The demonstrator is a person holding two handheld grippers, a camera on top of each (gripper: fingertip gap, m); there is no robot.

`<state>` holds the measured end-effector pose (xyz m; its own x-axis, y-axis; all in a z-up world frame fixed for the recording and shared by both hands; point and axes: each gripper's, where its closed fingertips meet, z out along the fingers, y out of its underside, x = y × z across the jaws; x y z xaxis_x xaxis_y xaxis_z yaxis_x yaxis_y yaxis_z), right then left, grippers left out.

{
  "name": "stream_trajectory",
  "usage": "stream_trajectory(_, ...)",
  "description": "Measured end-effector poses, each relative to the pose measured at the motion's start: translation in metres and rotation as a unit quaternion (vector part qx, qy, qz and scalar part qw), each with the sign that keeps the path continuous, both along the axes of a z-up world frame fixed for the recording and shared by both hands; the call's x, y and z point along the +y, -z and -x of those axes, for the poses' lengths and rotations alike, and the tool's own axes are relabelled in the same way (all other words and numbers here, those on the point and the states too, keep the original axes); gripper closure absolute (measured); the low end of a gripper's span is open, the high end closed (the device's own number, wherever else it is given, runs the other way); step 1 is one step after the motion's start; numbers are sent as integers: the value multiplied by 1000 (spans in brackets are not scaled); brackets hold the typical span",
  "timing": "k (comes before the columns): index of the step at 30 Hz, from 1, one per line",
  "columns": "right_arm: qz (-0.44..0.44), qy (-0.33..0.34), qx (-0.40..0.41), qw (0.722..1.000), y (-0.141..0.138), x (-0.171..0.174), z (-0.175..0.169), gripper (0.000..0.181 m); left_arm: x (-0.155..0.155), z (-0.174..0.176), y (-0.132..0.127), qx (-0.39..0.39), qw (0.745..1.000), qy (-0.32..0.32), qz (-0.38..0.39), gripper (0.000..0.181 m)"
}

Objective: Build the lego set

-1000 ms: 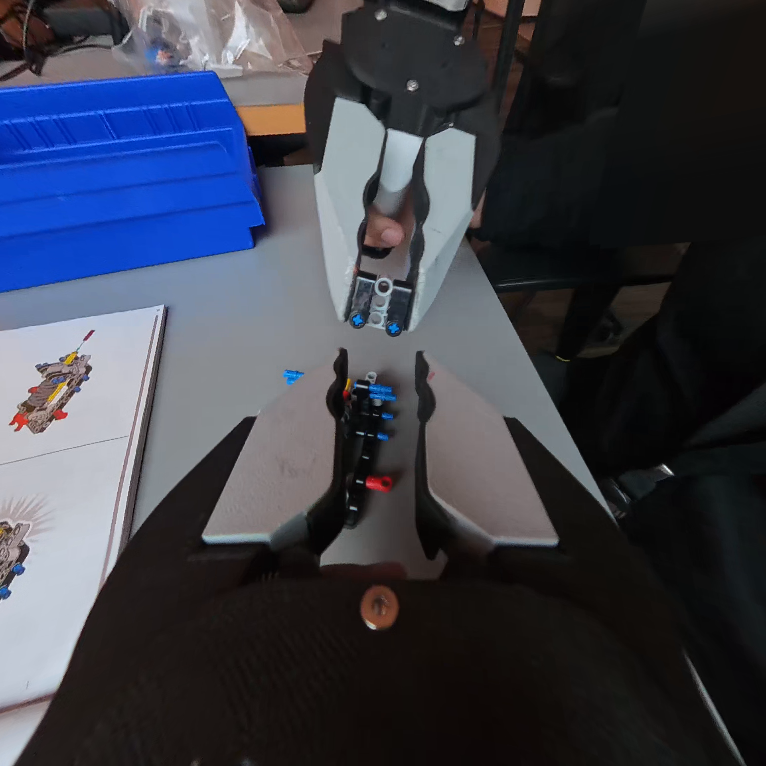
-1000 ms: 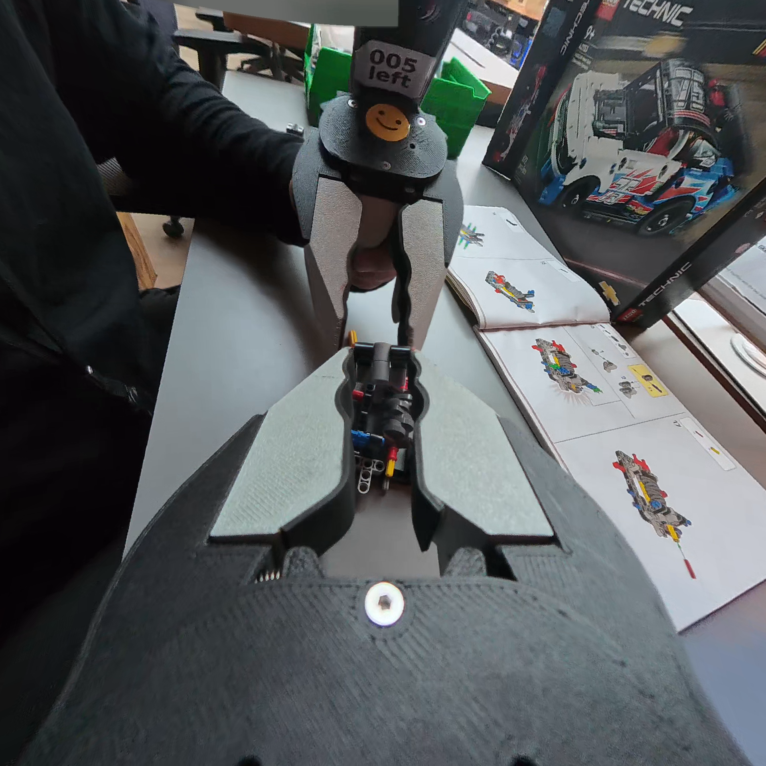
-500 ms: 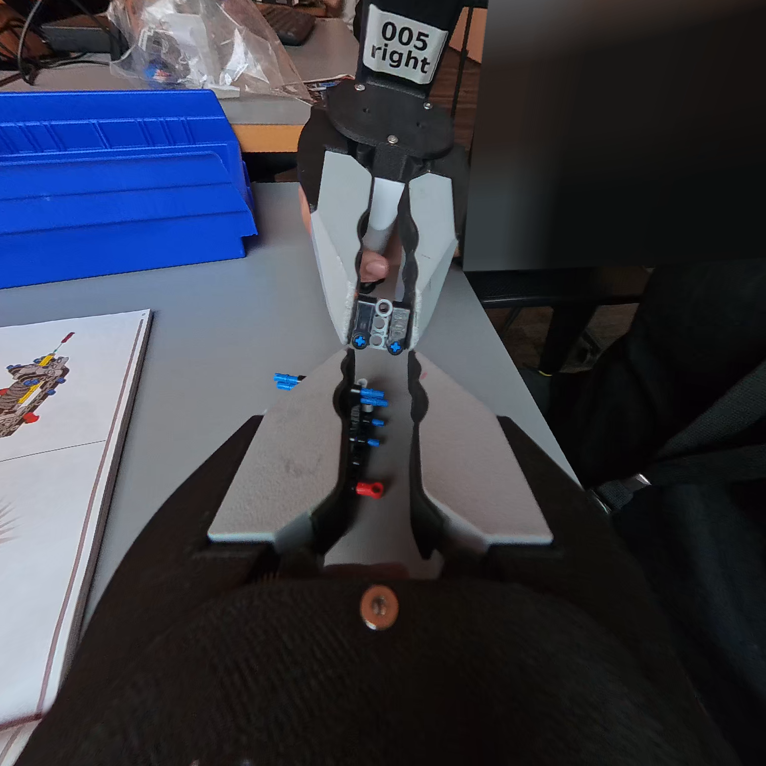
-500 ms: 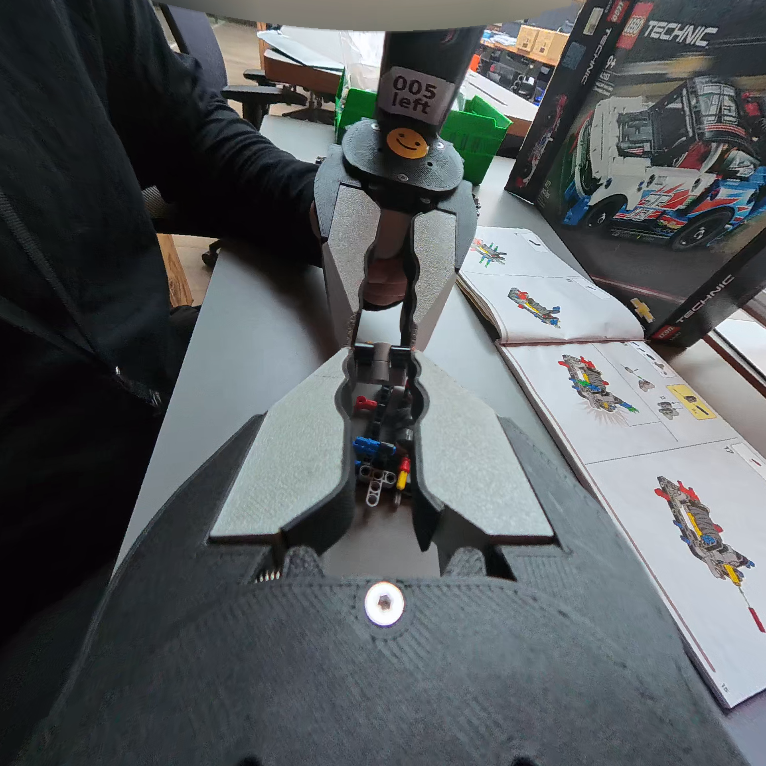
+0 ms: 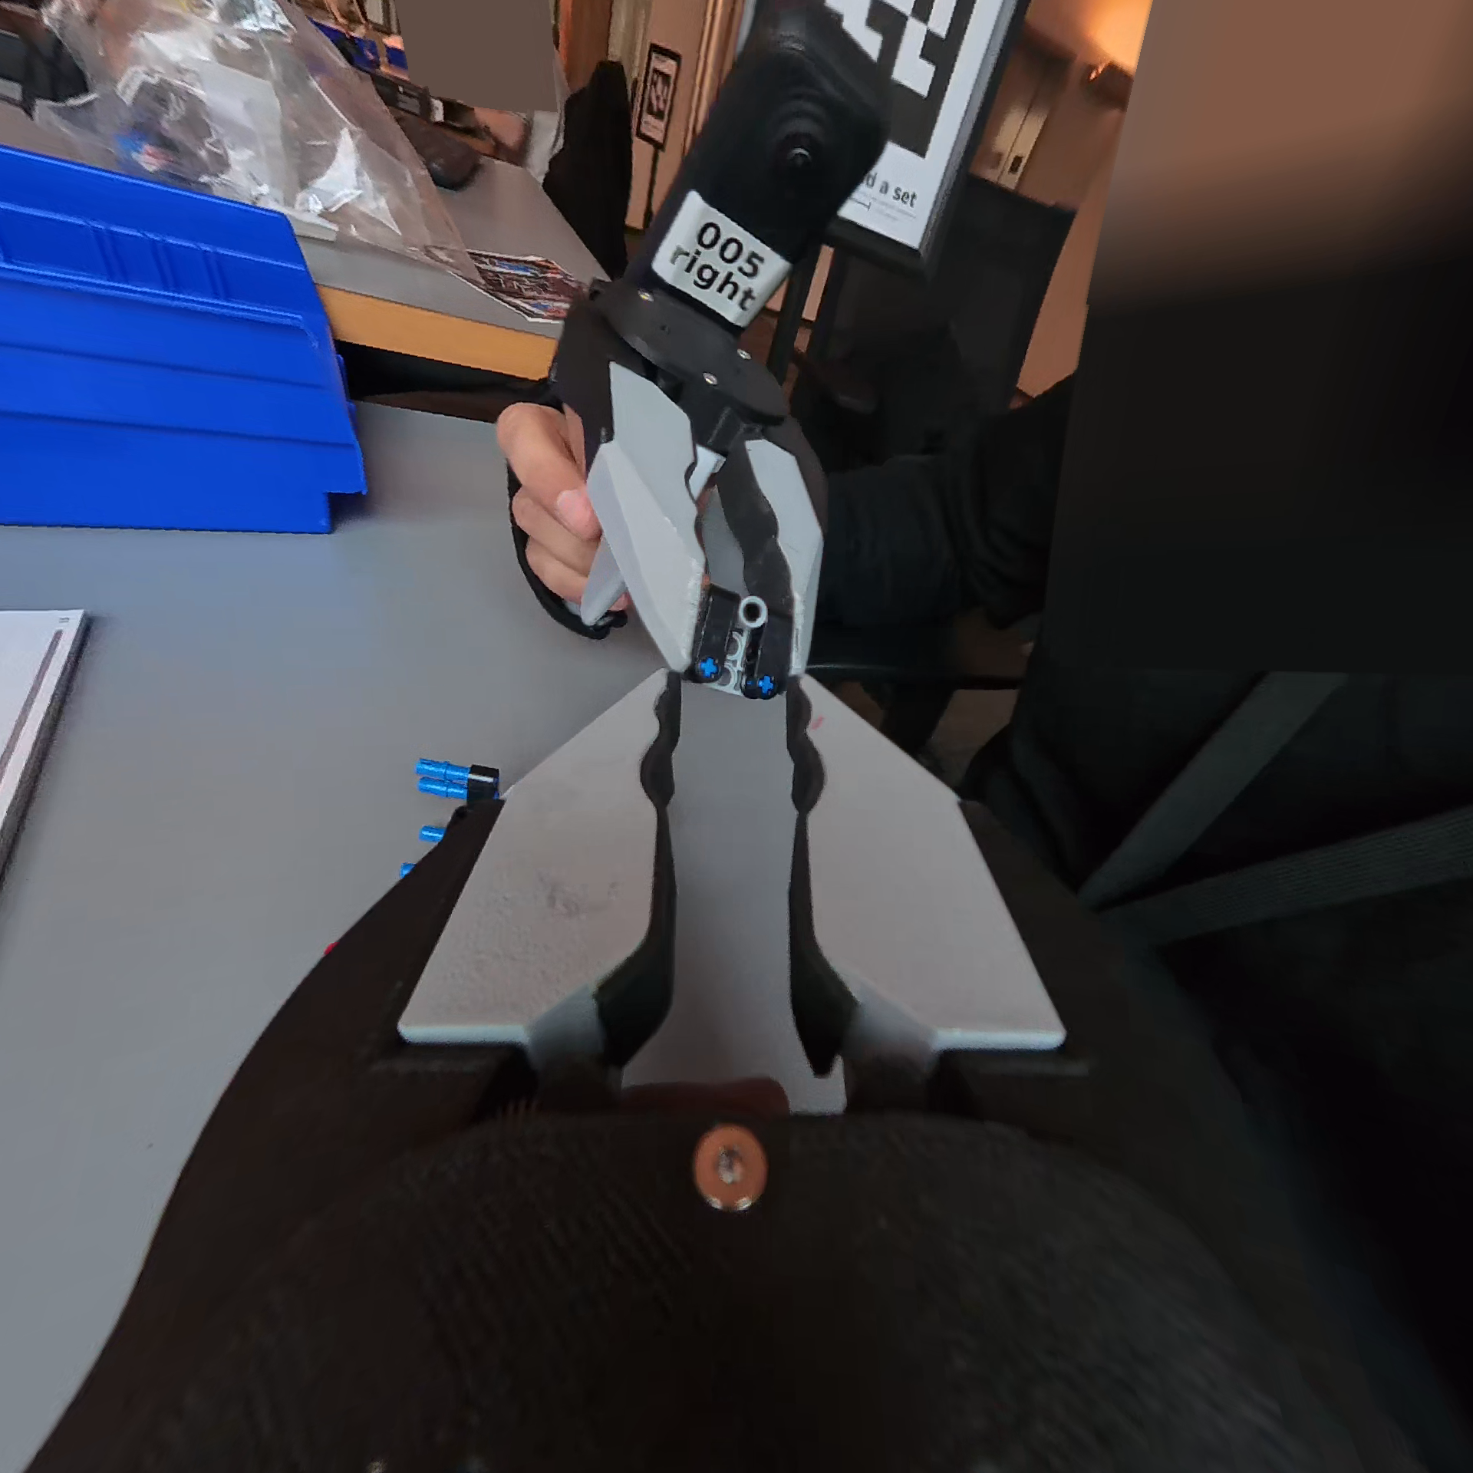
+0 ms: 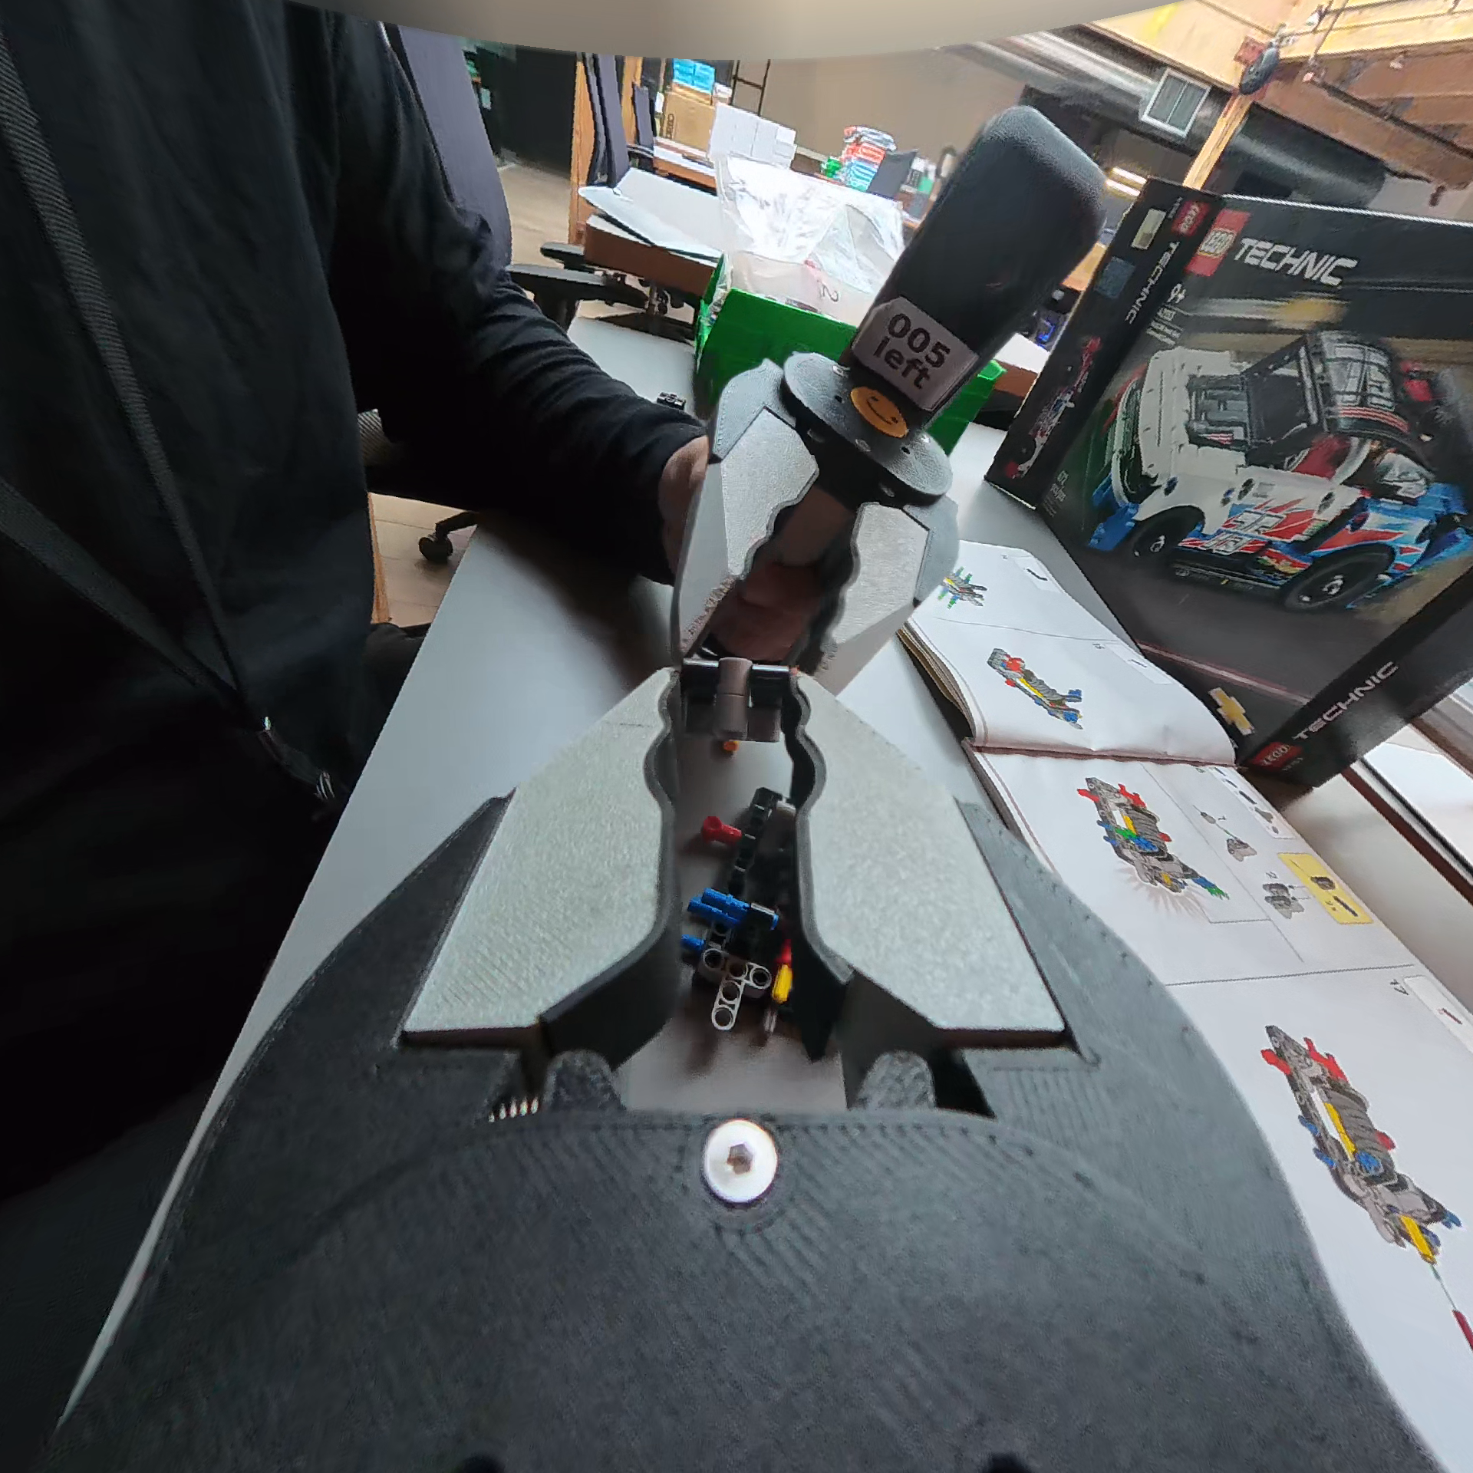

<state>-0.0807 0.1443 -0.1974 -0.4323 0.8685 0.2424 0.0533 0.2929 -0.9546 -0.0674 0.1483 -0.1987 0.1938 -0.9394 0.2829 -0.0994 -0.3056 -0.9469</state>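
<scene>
**Small piece held aloft, long assembly on the table**

Left wrist view: left gripper (image 5: 732, 693) jaws parted, nothing between them. Facing it, the right gripper (image 5: 737, 665) is clamped on a small black-and-grey lego piece with two blue pins (image 5: 735, 650). Blue pins on a black lego part (image 5: 454, 779) lie left on the grey table (image 5: 199, 717), mostly hidden behind the finger.

Right wrist view: the long black lego assembly with blue, red and yellow pins (image 6: 745, 909) lies on the table between the fingers, right side hidden. Open instruction booklet (image 6: 1156, 845) lies right.

Small black-and-grey lego piece (image 5: 735, 647) with 2 blue pins; black lego assembly (image 6: 745, 909) lies on table.
</scene>
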Motion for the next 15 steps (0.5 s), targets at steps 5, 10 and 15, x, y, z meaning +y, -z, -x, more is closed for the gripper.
stream_trajectory(5, 2, 6, -3, 1000, 2, 1, 1, 160, 4, 2, 3, 12, 1000, -15, -8, 158)
stream_trajectory(10, -28, 30, -4, 999, 3, 5, 4, 160, 6, 2, 8, 17, 1000, -19, 9, 164)
stream_trajectory(15, -52, 56, -10, 997, 6, 13, 7, 160, 9, 4, 11, -2, 998, -12, 61, 174)
